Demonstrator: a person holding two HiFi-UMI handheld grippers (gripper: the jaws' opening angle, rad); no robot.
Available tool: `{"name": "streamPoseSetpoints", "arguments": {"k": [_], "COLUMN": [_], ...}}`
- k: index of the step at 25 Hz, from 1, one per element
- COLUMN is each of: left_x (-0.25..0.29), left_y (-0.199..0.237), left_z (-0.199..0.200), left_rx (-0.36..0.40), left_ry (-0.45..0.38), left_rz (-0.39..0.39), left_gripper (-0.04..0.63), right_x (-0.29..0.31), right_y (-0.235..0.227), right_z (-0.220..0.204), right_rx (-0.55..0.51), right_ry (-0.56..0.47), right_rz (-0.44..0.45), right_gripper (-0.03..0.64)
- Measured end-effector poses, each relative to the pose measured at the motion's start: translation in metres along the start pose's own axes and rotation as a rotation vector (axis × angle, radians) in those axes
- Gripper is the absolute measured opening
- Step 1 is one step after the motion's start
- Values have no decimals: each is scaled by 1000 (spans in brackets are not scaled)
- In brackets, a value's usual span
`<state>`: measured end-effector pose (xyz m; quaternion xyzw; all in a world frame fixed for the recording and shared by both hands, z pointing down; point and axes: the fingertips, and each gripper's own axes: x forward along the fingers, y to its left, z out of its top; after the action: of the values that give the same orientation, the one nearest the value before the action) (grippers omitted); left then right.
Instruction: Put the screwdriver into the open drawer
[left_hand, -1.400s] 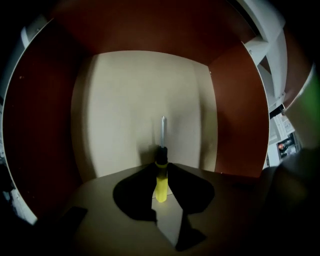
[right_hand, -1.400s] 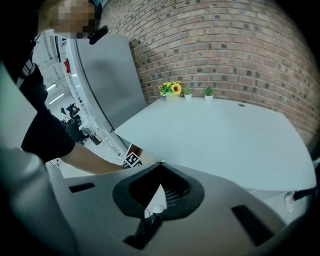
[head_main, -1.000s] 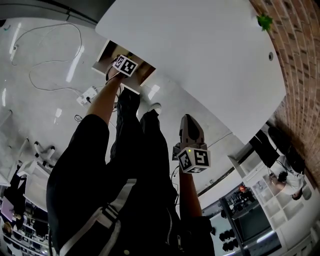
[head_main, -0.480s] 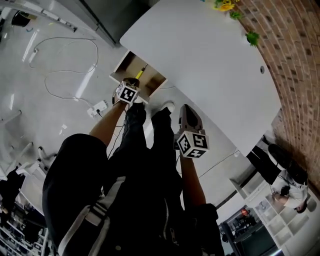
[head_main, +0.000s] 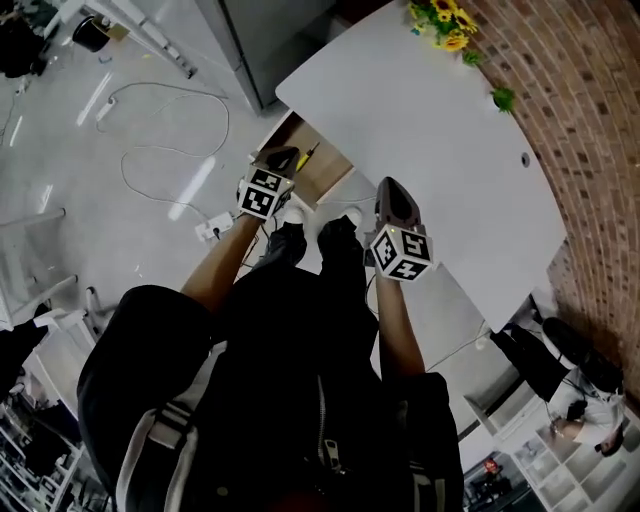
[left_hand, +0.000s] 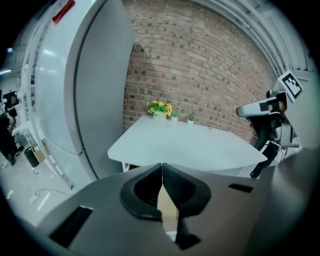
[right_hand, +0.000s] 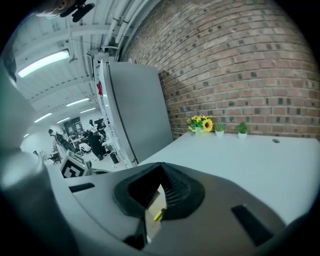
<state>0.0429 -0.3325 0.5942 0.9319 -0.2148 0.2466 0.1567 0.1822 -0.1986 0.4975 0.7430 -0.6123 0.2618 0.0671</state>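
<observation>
Open drawer (head_main: 326, 176) under white table (head_main: 430, 130): screwdriver (head_main: 309, 154) inside, near fingers (head_main: 279, 159) of left gripper (head_main: 284, 157)

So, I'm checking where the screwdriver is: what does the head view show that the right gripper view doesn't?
Only the head view shows the whole open drawer at the table edge, the white cable on the floor and the person's legs. Only the right gripper view shows the right gripper with jaws shut and empty, plus ceiling lights. Both show the yellow-handled screwdriver lying in that drawer, the sunflowers and the brick wall.
</observation>
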Motion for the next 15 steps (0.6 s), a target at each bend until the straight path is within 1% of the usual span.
{"name": "streamPoseSetpoints", "arguments": {"k": [3, 8, 12, 15], "left_x": [-26, -60, -73, -75], "left_y": [-2, -1, -4, -5], "left_z": [45, 107, 131, 138], "left_rx": [42, 78, 98, 105], "left_ry": [-90, -218, -268, -277], "left_rz": [19, 37, 35, 27], "left_gripper": [26, 26, 26, 26], "right_x": [3, 5, 3, 2], "right_y": [7, 14, 17, 20], "right_z": [27, 66, 80, 82], "right_rx": [-33, -45, -50, -61], "right_ry": [-63, -159, -196, -207], "right_rz": [28, 52, 55, 55], "right_gripper": [7, 7, 6, 6]}}
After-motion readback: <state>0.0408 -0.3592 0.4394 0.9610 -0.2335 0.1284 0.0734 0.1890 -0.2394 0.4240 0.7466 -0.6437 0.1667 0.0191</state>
